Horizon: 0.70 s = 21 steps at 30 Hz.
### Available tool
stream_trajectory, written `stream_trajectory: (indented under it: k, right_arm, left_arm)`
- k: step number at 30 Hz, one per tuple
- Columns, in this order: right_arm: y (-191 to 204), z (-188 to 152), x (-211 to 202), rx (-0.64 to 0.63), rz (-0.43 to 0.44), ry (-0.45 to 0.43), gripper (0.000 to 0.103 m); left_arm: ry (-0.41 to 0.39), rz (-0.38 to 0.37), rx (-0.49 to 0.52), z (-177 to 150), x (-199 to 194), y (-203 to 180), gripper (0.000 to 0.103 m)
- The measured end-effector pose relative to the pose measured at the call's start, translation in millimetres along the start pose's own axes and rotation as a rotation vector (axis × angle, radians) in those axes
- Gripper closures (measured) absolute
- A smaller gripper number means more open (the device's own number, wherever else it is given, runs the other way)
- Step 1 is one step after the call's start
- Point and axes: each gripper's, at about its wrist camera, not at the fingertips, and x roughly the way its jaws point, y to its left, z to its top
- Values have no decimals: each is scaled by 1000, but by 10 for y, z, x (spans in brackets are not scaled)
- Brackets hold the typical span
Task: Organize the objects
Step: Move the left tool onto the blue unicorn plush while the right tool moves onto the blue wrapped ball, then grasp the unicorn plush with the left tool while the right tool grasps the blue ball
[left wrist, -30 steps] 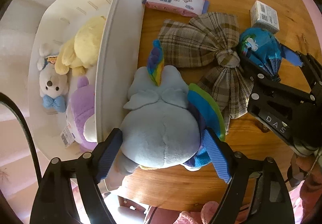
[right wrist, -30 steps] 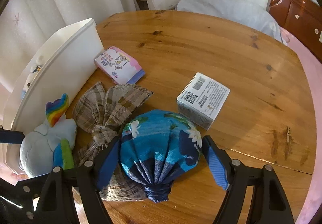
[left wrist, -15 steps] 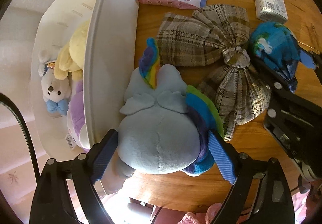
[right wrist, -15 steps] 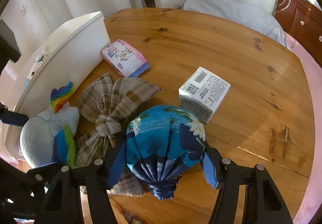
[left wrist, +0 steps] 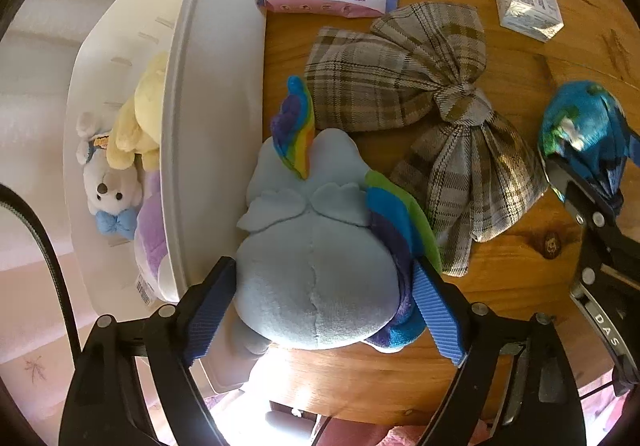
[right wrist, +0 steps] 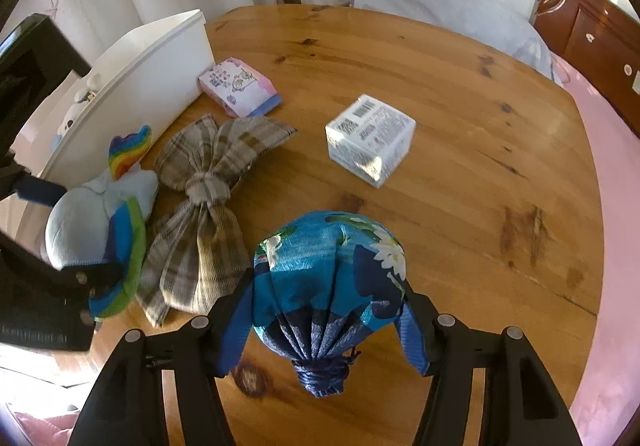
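A tall white plastic bin (left wrist: pixel 208 93) stands at the left of the round wooden table (right wrist: pixel 460 205); inside lie a white teddy bear with a blue bow (left wrist: pixel 110 189), a pale yellow plush (left wrist: pixel 138 125) and a purple plush (left wrist: pixel 150 221). Just right of its wall, the left gripper (left wrist: pixel 324 310) has been closing and clasps a light-blue rainbow-maned plush pony (left wrist: pixel 312 258). The right gripper (right wrist: pixel 326 322), also closing, squeezes a blue floral fabric bundle (right wrist: pixel 328 270). Between them lies a brown plaid cloth bow (left wrist: pixel 420 133).
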Motion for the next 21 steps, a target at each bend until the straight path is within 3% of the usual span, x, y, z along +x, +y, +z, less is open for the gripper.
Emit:
stream_trajectory:
  k: [15, 21]
  right_arm:
    - [21, -244, -290, 8, -1, -8, 49]
    - [25, -337, -366, 28, -2, -12, 52]
  left_arm:
    - [16, -9, 96, -329, -139, -402, 18]
    - [-40, 3, 143, -495, -371, -593, 32]
